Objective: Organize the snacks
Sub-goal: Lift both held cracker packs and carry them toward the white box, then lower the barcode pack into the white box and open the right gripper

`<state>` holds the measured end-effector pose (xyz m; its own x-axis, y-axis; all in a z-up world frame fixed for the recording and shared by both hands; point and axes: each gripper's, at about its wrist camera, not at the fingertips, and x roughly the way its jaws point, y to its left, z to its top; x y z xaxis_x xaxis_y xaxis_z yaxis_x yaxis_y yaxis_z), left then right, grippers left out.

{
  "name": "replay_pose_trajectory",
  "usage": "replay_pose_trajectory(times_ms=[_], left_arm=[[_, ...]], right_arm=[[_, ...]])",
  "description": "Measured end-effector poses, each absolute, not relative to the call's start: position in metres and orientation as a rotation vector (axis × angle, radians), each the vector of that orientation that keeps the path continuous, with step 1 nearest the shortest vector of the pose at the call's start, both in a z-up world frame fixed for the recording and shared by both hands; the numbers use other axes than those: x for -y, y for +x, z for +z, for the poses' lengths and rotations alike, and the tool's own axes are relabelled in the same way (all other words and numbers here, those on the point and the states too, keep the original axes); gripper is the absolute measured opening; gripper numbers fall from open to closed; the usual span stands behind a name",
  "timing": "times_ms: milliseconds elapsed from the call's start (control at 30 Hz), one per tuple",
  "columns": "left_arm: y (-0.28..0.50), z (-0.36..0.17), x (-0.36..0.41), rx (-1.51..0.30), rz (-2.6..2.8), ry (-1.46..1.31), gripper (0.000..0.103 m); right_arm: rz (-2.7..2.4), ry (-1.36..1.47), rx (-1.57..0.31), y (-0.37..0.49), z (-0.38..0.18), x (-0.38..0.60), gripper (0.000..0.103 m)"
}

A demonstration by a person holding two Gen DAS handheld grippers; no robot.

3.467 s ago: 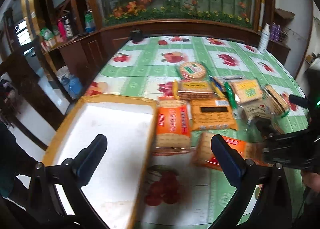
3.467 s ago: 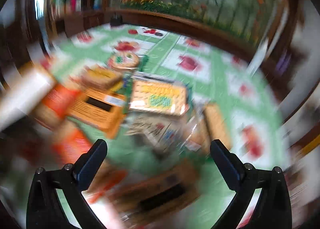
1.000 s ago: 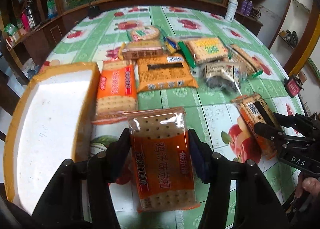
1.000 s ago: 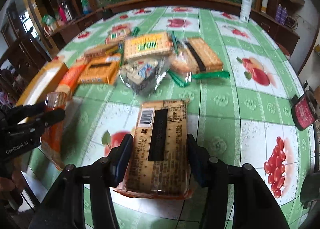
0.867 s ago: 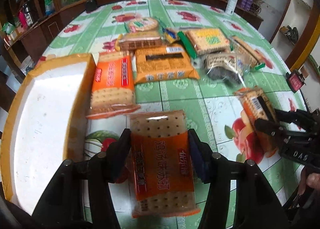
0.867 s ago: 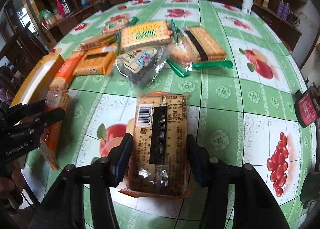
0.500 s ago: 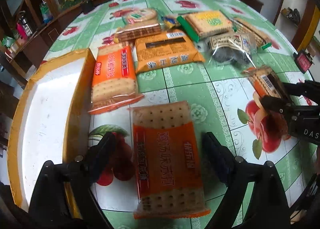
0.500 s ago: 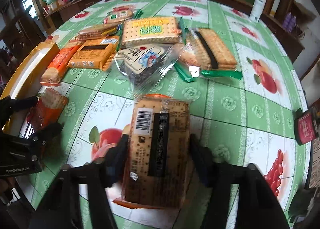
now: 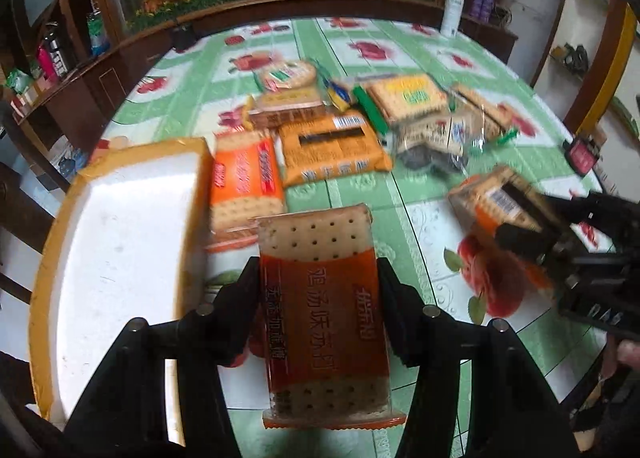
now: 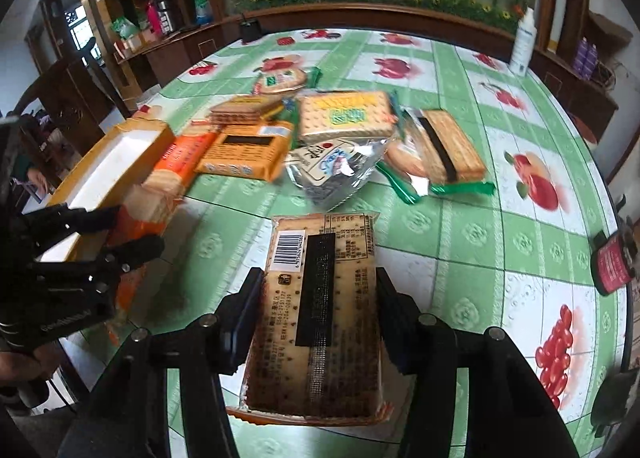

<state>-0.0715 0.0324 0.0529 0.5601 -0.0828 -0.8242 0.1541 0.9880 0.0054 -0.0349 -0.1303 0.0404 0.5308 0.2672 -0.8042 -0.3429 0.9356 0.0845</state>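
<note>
Though clear-ended, orange cracker pack [image 9: 326, 314], dotted biscuits

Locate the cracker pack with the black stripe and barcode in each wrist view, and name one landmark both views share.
Left wrist view: the striped cracker pack sits at the right edge, held in the right claw.
Right wrist view: the pack fills the lower centre, gripped at both sides by that claw.
Shared landmark: the white tray with the orange rim, on the left in both views.
</note>
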Motion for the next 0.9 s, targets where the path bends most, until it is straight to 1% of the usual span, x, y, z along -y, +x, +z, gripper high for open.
replay_pose_trajectory(times_ms=[133, 233, 467, 700, 900], left_arm=[[-0.071, 0.056, -0.039, -0.985, -0.165, 0.038, 0.056], [-0.072, 0.065, -0.045, -0.961, -0.154, 0.03, 0.056], [-0.069, 0.087, -0.079, -0.92, -0.1, 0.0, 0.056], [-0.066, 0.102, -0.125, -0.948, -0.142, -0.162, 0.055], [-0.063, 0.109, -0.16, -0.98, -0.236, -0.329, 0.055]], right_arm=[[0.377, -0.094, -0.96, -0.037, 0.039, 0.128, 0.053], [0.419, -0.049, -0.945, -0.042, 0.045, 0.129, 0.053], [0.52, -0.048, -0.888, -0.041, 0.069, 0.088, 0.053], [0.643, -0.076, -0.855, -0.019, 0.084, 0.017, 0.053], [0.705, -0.07, -0.836, -0.006, 0.096, -0.008, 0.053]])
